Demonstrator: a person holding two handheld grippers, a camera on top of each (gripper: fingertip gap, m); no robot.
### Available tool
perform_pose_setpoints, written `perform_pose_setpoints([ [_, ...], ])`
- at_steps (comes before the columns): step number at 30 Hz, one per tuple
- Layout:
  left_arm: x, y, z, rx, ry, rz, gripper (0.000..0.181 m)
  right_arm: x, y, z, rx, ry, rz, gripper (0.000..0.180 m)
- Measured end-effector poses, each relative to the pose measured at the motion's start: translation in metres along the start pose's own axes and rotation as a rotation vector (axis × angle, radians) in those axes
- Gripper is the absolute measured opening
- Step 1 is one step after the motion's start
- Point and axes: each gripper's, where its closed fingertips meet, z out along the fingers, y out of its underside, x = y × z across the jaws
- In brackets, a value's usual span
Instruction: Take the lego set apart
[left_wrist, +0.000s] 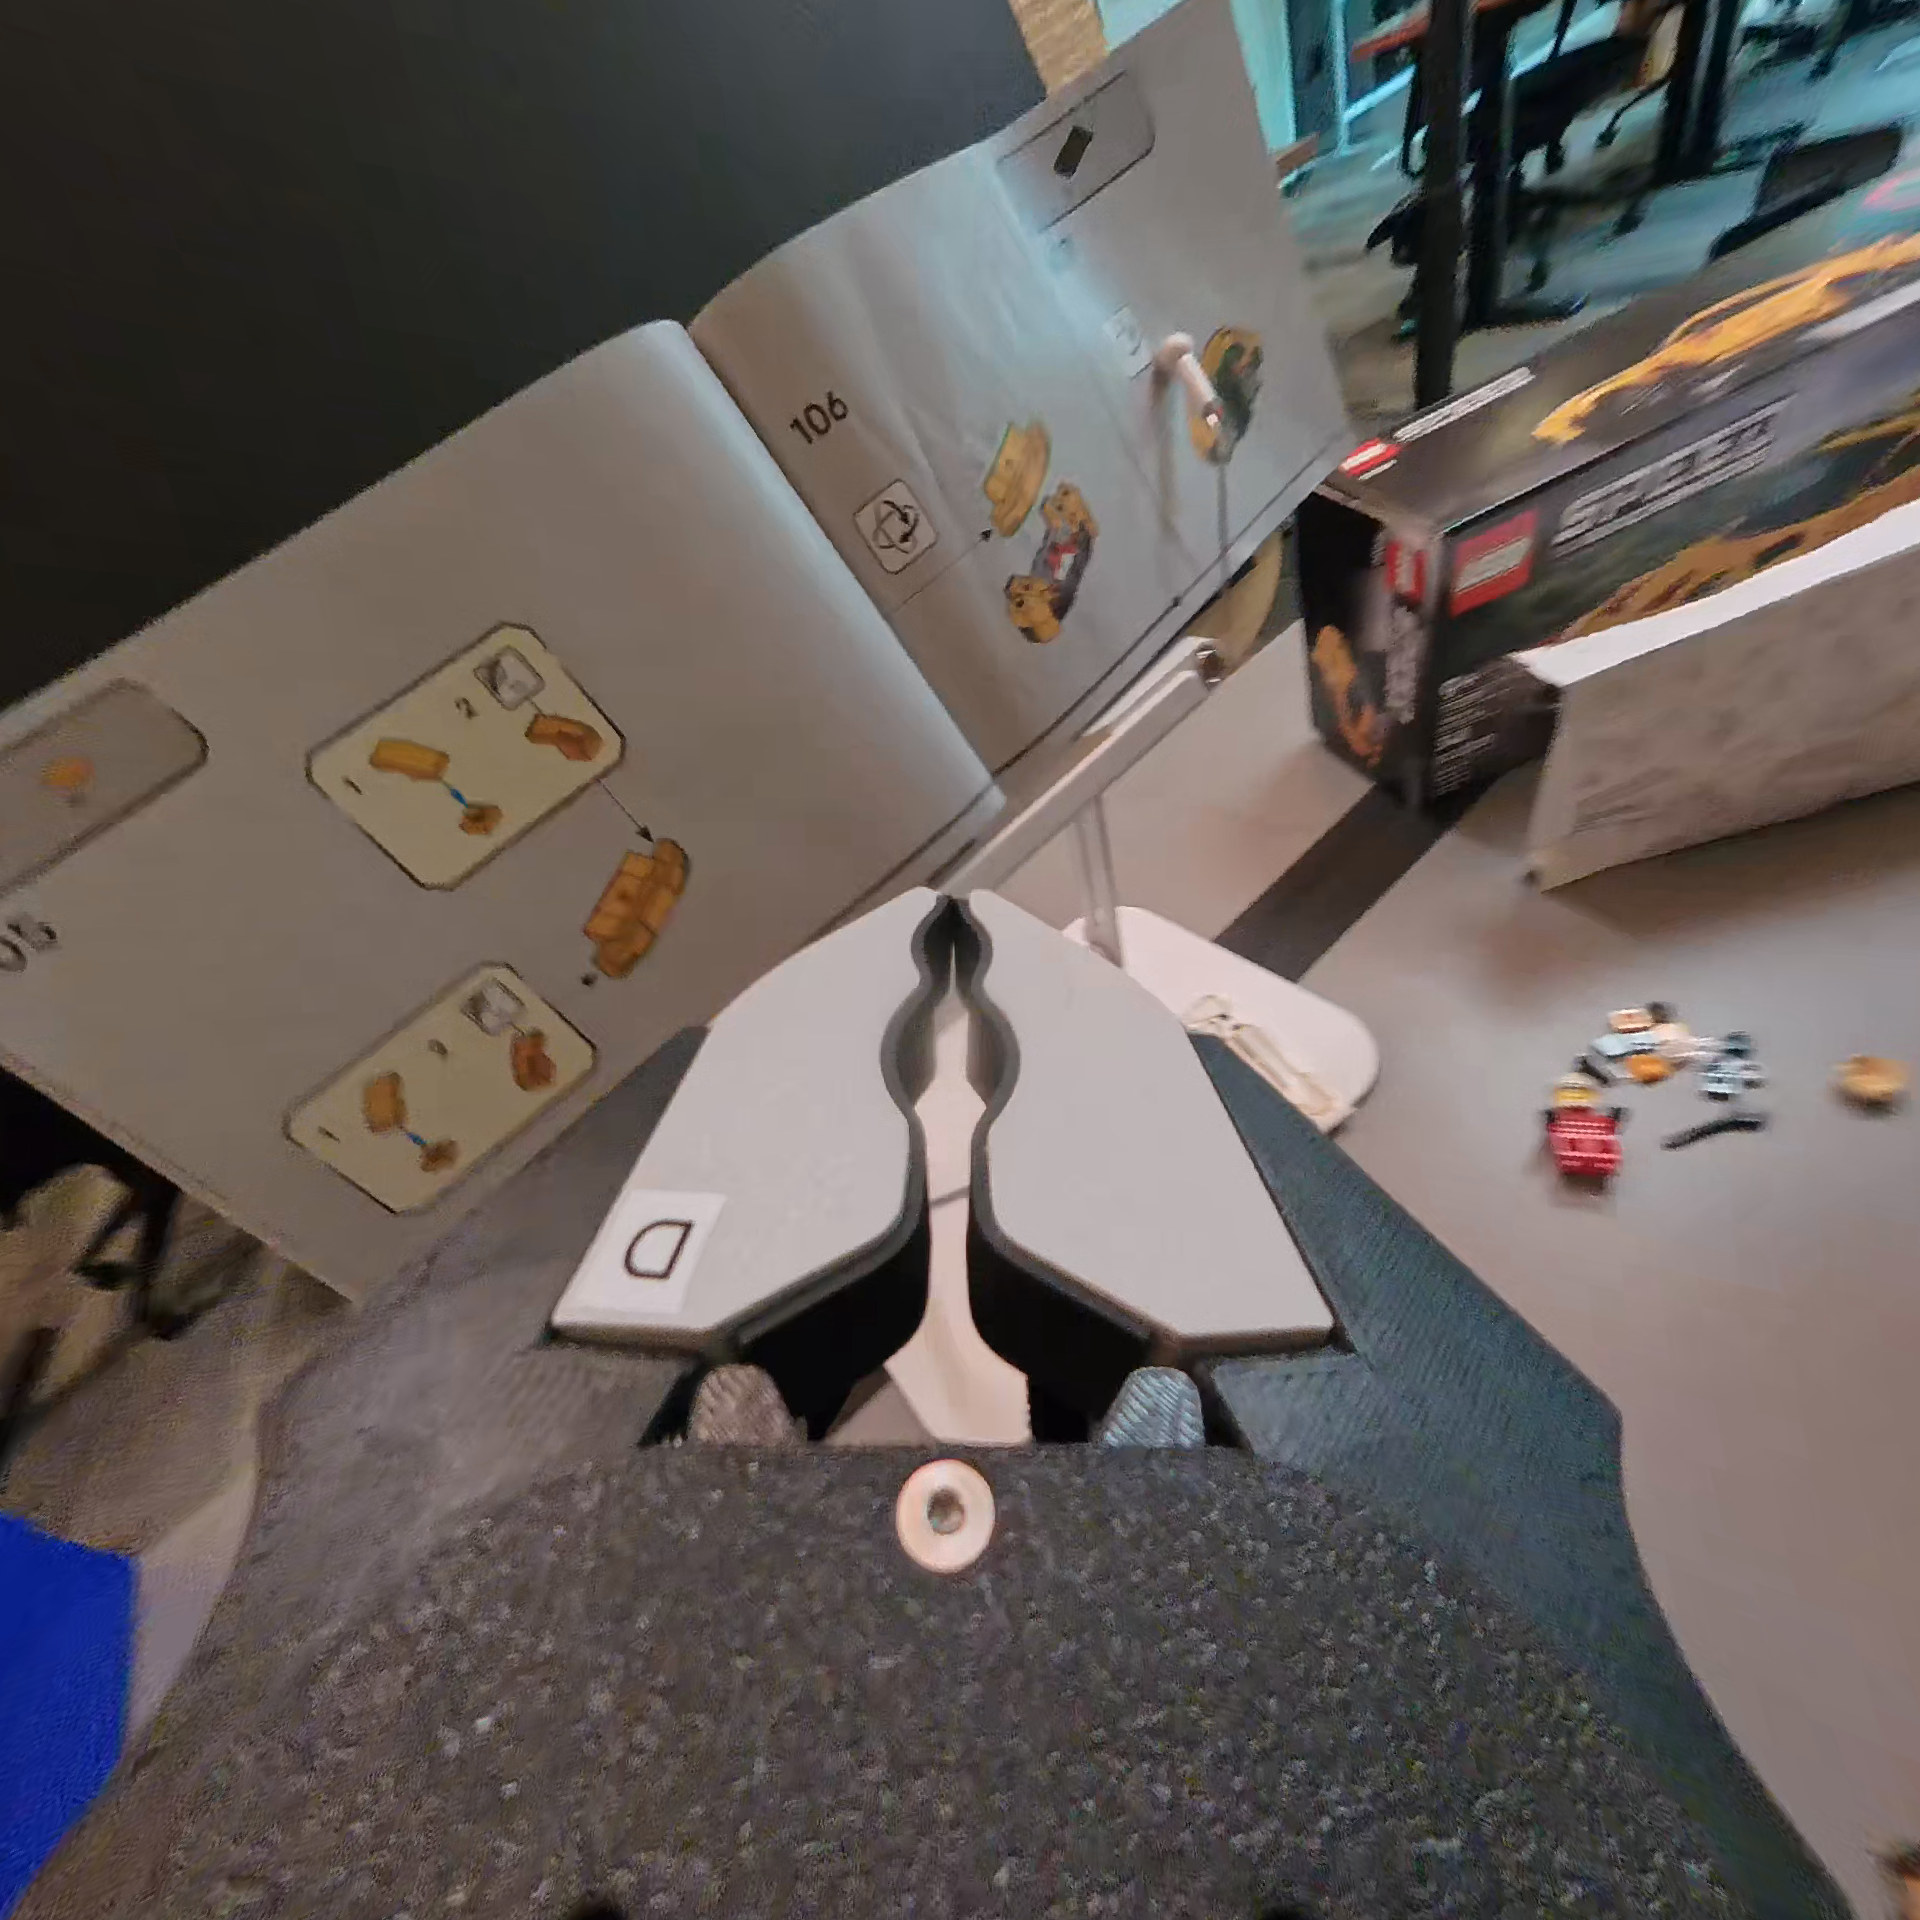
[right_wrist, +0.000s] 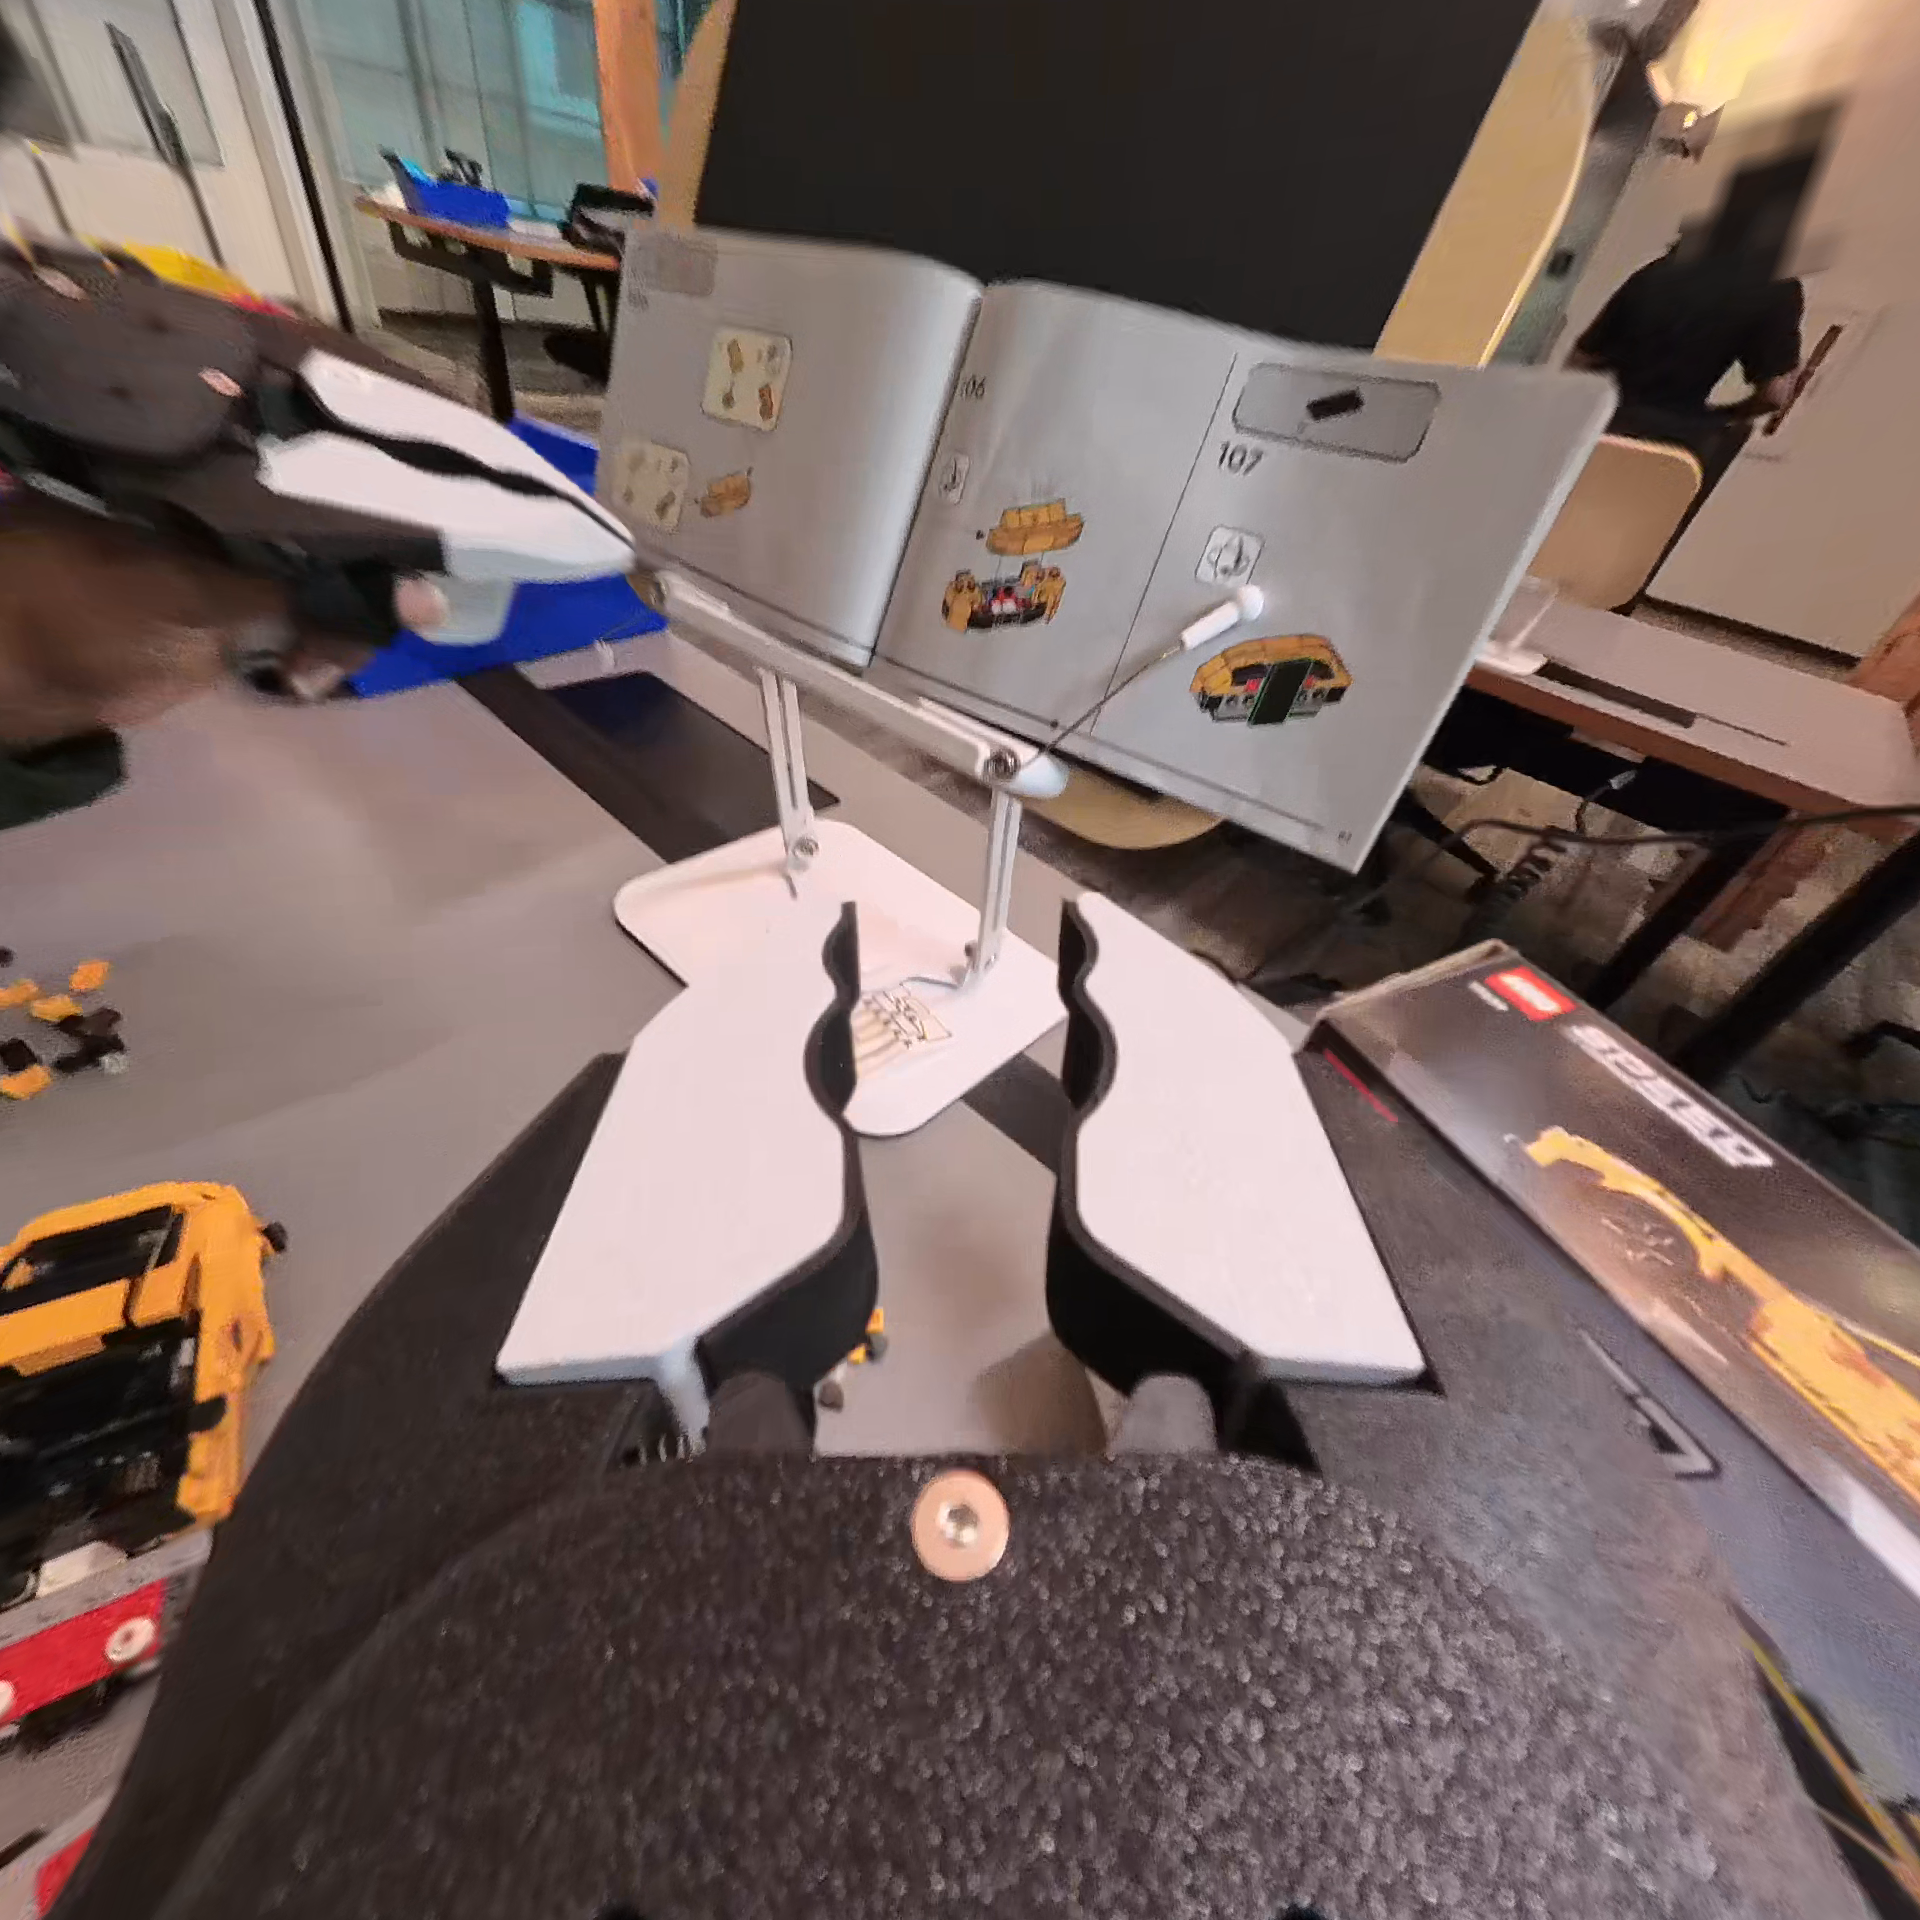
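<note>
matt paper booklet (right_wrist: 1091, 499), glossy cardboard box (right_wrist: 1621, 1195)

This looks like an open office or lab workspace. Beyond the grey worktable (right_wrist: 343, 831) stand other desks on black frames (right_wrist: 488, 260) with blue storage bins (right_wrist: 457, 197), office chairs (left_wrist: 1548, 135), glass partitions and doors (right_wrist: 166, 114), and a cable trailing over the floor (right_wrist: 1558, 831). A person (right_wrist: 1694, 332) stands in the background by a light wall.
</note>
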Motion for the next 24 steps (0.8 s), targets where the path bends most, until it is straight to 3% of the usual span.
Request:
perform_pose_setpoints([
  [1,0.005,0.001,-0.005,0.008,0.016,-0.032,0.0,-0.001,0.005,0.005,-0.021,0.003,-0.007,0.037],
  [10,0.032,0.011,-0.018,-0.006,-0.017,-0.111,0.0,0.038,0.004,0.128,-0.079,0.075,0.276,0.045],
  [11,0.031,0.013,-0.016,-0.016,-0.025,-0.114,0.0,0.042,0.004,0.137,-0.076,0.103,0.293,0.042],
  [13,0.024,0.02,-0.013,-0.037,-0.057,-0.112,0.0,0.051,0.003,0.145,-0.063,0.19,0.295,0.007],
  [17,0.005,0.032,-0.004,-0.074,-0.102,-0.138,0.0,0.045,-0.005,0.149,-0.09,0.315,0.036,0.005],
  [24,-0.009,0.043,0.002,-0.087,-0.112,-0.195,0.0,0.021,-0.015,0.161,-0.088,0.359,-0.4,0.002],
])
